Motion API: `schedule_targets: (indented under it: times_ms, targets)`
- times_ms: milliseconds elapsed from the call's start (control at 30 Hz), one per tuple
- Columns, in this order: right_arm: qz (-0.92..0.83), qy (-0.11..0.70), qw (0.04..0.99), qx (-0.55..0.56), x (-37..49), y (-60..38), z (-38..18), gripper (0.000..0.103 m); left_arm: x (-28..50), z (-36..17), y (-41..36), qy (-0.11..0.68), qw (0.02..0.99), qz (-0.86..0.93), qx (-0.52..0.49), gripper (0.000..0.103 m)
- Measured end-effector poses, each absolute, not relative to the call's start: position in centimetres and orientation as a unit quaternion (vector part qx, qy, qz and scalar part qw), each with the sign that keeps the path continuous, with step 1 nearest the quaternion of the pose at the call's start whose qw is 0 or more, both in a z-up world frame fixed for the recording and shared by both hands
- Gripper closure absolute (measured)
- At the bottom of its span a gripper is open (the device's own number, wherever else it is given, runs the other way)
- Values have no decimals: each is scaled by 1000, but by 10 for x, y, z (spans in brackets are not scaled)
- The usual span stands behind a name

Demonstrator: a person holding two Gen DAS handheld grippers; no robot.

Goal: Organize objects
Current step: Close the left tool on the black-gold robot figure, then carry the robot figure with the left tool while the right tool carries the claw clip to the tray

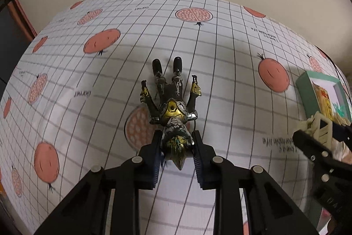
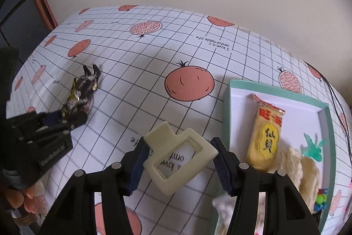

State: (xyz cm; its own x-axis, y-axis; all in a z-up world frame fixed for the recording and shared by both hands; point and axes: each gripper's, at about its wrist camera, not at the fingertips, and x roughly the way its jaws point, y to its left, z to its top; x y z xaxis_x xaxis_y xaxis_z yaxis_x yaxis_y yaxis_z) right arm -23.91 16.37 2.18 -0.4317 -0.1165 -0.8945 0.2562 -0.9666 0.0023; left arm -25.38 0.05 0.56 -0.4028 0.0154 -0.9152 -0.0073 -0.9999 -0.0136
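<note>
A black, gold and silver action figure [image 1: 173, 107] lies face up on the pomegranate-print tablecloth [image 1: 88, 102], feet pointing away from me. My left gripper [image 1: 177, 134] is shut on its head, a pad pressing on each side. The right wrist view shows the same figure [image 2: 85, 85] and left gripper [image 2: 72, 118] at the far left. My right gripper [image 2: 178, 142] is shut on a cream hair claw clip [image 2: 161, 136], held above the cloth just left of a teal-rimmed box [image 2: 228, 113]. That clip [image 1: 319, 124] and right gripper [image 1: 314, 129] also show at the left wrist view's right edge.
The box [image 1: 308, 89] holds a yellow snack packet [image 2: 266, 136], round rice crackers [image 2: 294, 162] and a small colourful item [image 2: 321, 199]. A black cable [image 2: 336, 102] runs behind it. A hand [image 2: 22, 202] holds the left gripper. A cream wall stands behind the table.
</note>
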Motion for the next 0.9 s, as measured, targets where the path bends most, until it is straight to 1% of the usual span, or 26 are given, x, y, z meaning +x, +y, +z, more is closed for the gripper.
schedule_targets:
  times_ms: [333, 600, 900]
  targets:
    - [-844, 84, 106, 519, -207, 165, 46, 43, -221, 6, -19, -50, 9, 825, -563, 76]
    - [-842, 99, 100, 520, -179, 163, 57, 43, -196, 13, -15, -50, 10, 822, -567, 76]
    - [-852, 102, 99, 504, -141, 164, 81, 43, -162, 33, -7, -51, 16, 831, -554, 76]
